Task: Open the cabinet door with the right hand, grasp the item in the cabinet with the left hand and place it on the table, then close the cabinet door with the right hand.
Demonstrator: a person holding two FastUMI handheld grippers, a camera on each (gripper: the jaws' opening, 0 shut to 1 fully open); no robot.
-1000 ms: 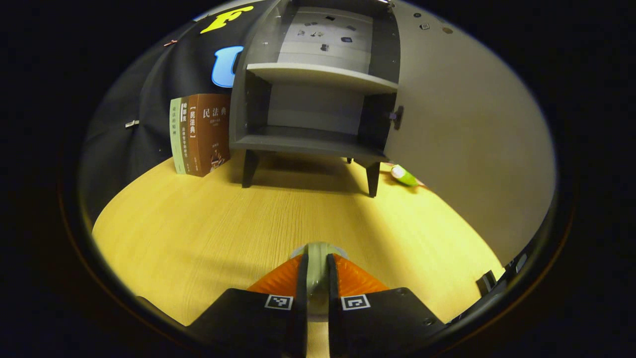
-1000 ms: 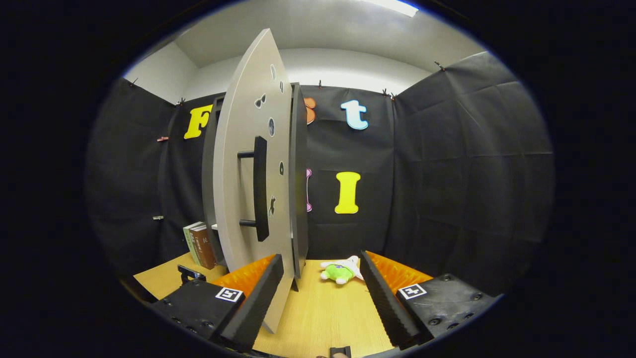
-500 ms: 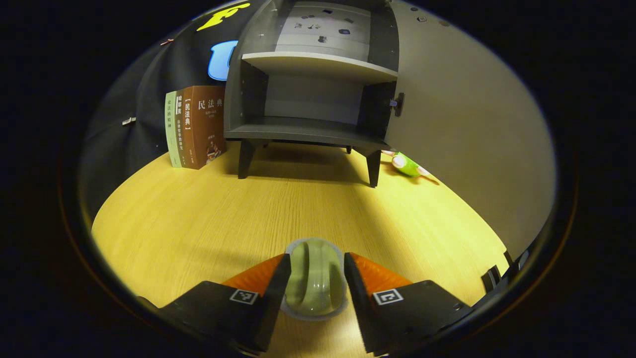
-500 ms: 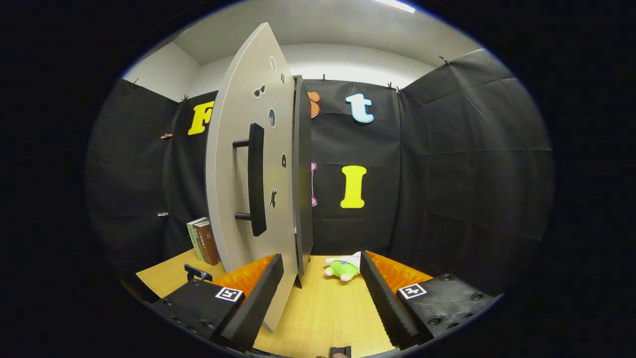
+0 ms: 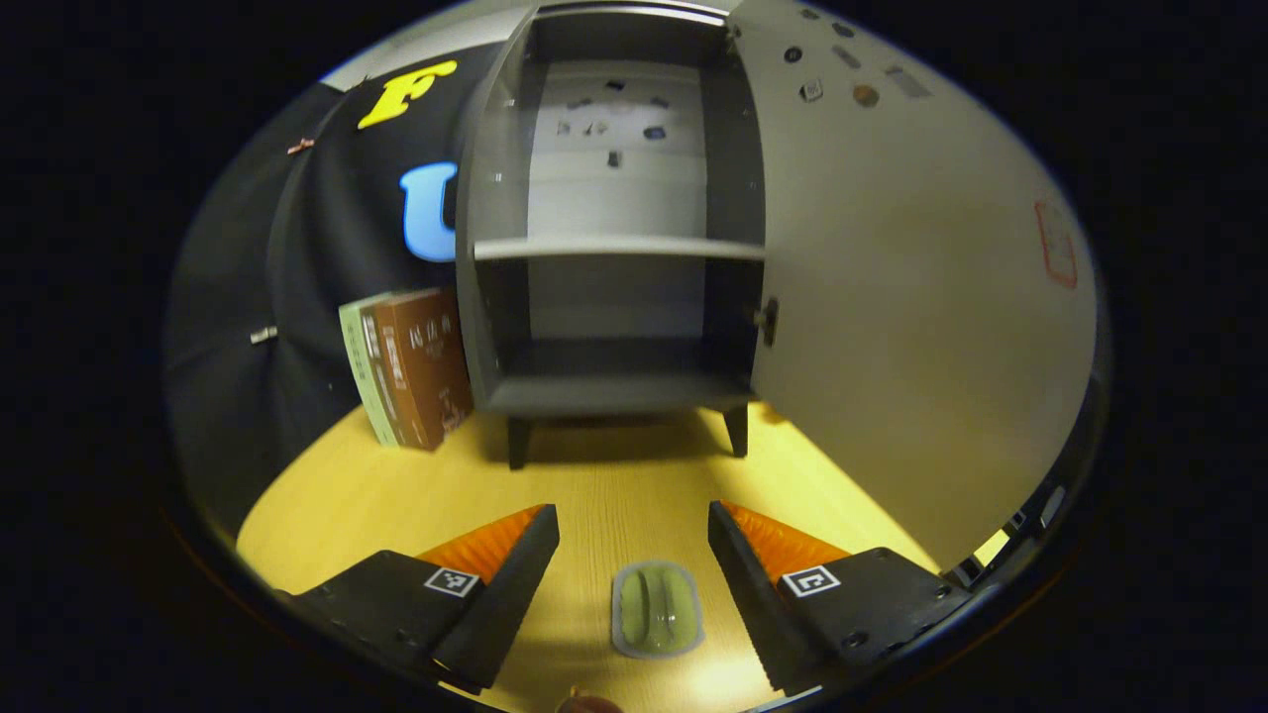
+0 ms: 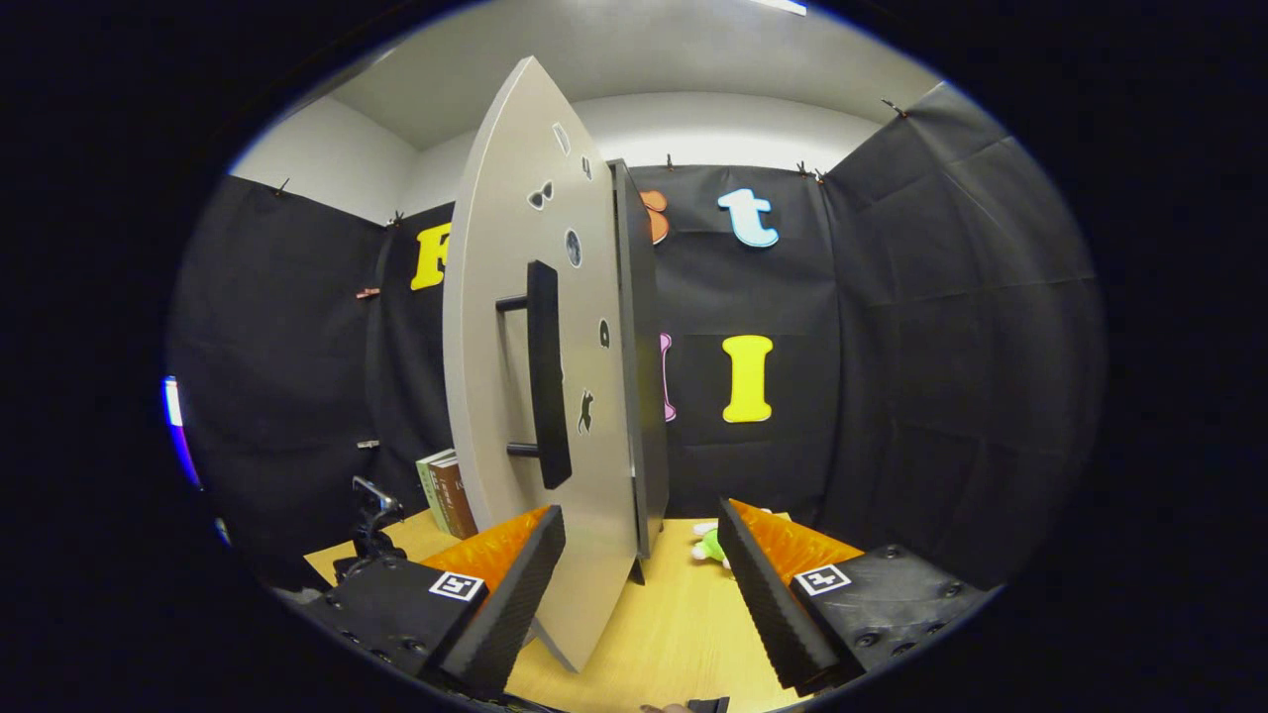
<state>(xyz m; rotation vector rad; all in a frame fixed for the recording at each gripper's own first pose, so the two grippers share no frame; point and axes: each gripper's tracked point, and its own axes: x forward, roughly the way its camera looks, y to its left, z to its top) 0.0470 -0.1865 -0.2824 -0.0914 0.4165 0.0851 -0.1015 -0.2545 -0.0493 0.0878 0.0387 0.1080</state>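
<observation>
The left gripper (image 5: 634, 555) stands wide open above the small green item (image 5: 657, 609), which lies flat on the desk (image 5: 347, 495) near its front edge, so taking out and placing look done. The right gripper (image 6: 642, 555), also wide, straddles the open door's (image 6: 495, 396) lower edge without pressing it; closing remains. One cabinet (image 5: 614, 297), one door, one handle (image 6: 547, 376), a few books (image 5: 411, 366), one plush toy (image 6: 709, 547).

Grey cabinet (image 5: 614, 391), pale-green item (image 5: 656, 609), yellow wood-grain table (image 5: 594, 495), brown books (image 5: 421, 361).

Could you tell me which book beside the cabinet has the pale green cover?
The outermost book, farthest from the cabinet; the books beside it are brown.
</observation>
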